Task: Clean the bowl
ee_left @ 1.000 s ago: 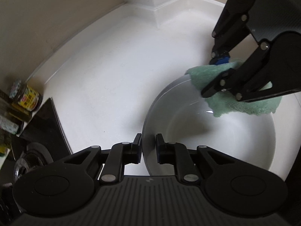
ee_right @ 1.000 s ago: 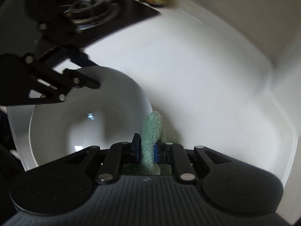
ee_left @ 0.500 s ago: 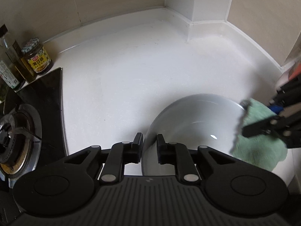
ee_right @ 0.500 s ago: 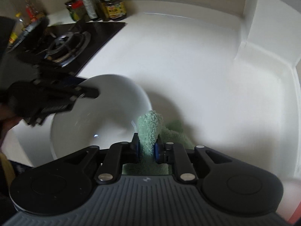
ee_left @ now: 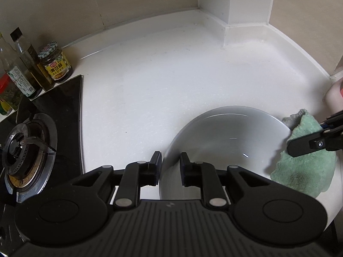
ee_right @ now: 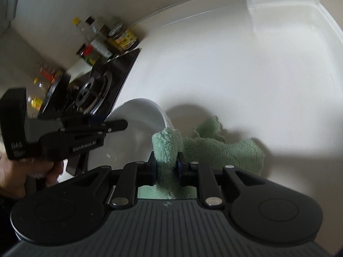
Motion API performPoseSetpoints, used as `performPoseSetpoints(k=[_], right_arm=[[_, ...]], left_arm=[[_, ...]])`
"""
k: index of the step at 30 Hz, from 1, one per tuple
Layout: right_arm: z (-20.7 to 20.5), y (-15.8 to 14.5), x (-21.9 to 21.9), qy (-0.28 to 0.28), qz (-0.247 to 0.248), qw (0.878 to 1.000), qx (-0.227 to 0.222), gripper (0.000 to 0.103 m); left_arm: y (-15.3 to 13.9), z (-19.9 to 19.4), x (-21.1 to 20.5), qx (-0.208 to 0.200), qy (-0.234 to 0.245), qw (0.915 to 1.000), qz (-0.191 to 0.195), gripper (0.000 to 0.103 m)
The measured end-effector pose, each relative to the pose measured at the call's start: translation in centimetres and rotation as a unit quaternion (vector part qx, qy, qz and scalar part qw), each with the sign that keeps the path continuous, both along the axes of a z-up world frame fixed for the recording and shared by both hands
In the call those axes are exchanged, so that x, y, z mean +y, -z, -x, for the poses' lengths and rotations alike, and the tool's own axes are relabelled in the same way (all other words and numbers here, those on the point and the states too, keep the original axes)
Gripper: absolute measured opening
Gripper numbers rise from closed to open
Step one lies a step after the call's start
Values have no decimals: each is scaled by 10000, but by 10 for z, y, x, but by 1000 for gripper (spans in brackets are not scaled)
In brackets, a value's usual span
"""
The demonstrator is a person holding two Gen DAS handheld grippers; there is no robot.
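Note:
A white bowl (ee_left: 227,141) is held tilted above the white counter; my left gripper (ee_left: 170,167) is shut on its near rim. The bowl also shows in the right wrist view (ee_right: 137,124), with the left gripper (ee_right: 115,125) on it. My right gripper (ee_right: 166,167) is shut on a green cloth (ee_right: 214,150), which hangs to the right of the bowl, outside its rim. In the left wrist view the cloth (ee_left: 304,171) drapes by the bowl's right edge under the right gripper's fingers (ee_left: 300,146).
A black gas stove (ee_left: 27,147) lies to the left, with sauce jars and bottles (ee_left: 51,64) behind it by the wall. The white counter (ee_left: 160,81) runs back to a wall corner post (ee_left: 235,4). A pink object (ee_left: 334,94) stands at the far right.
The cloth has come out of the bowl and moved to its right side. Both cameras have pulled back and up, so more of the counter and stove shows. The bowl stays in the left gripper.

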State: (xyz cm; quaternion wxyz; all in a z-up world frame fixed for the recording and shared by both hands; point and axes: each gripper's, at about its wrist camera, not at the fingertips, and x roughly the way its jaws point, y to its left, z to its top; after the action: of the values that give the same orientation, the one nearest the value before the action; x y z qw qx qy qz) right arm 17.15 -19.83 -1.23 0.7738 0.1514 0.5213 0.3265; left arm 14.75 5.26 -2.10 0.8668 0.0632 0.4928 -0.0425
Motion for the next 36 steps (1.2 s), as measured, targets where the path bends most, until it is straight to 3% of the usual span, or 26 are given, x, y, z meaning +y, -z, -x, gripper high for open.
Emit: performPoseSetpoints(k=[4,6,9,12,15,20,26,36], right_arm=[[9,-8,-1,501,-85,9986,-174,10],[15,-22,-5,670,3,9966,-484,9],[18,-46,-11,902,562,9864,-1254,10],[16,-54,-12,1111,1143,9722,-1716,17],[3,-34,5,254,2007,9729,-1124,25],[10,-35,-1,417,2434,9612,-1231,25],[30,-43,-28,961,1861,9638,-1652,25],[96,-31,-25,520,1747,9630,-1983,25]], left_arm=[[-18,12,8,-370,-126,9987,339,19],[-28,20,10,-663,-173,9967,446,19],[-38,32,11,-1009,-224,9934,505,19],[-42,41,12,-1214,-365,9891,750,19],[-43,53,8,-1266,-494,9875,798,19],[-43,78,-4,-1370,-591,9864,692,19],[-43,104,-12,-1555,-788,9825,660,19],[-51,131,-29,-1798,-553,9790,791,19]])
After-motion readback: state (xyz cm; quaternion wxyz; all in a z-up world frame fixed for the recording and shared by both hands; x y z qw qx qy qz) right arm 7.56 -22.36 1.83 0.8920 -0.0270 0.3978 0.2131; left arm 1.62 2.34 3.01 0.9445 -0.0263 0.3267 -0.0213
